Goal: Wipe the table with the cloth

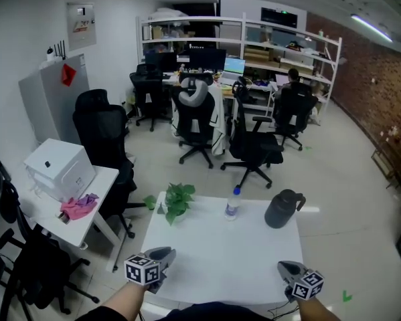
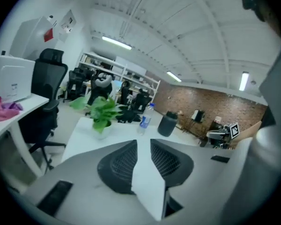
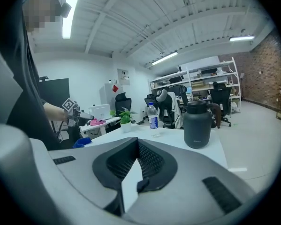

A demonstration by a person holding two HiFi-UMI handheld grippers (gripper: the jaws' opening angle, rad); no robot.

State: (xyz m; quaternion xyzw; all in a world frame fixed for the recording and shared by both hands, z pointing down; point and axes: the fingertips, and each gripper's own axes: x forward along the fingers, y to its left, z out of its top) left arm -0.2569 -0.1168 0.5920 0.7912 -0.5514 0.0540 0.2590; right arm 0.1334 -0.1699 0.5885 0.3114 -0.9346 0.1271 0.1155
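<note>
The pink cloth (image 1: 78,206) lies crumpled on a white side table (image 1: 103,179) to the left, next to a white box (image 1: 58,168); it also shows in the left gripper view (image 2: 2,108). The white table (image 1: 220,253) in front of me carries a potted plant (image 1: 177,200), a water bottle (image 1: 232,203) and a dark jug (image 1: 282,208). My left gripper (image 1: 161,253) hovers at the table's near left corner, its jaws (image 2: 143,142) a little apart with nothing between them. At the near right corner my right gripper (image 1: 287,267) has its jaws (image 3: 138,140) together, holding nothing.
Black office chairs (image 1: 106,136) stand between the side table and the white table, and more (image 1: 254,149) stand behind it. Shelves and desks with monitors (image 1: 207,59) fill the back, where a person sits. A brick wall (image 1: 377,85) runs along the right. A blue object (image 3: 82,142) sits low beside me.
</note>
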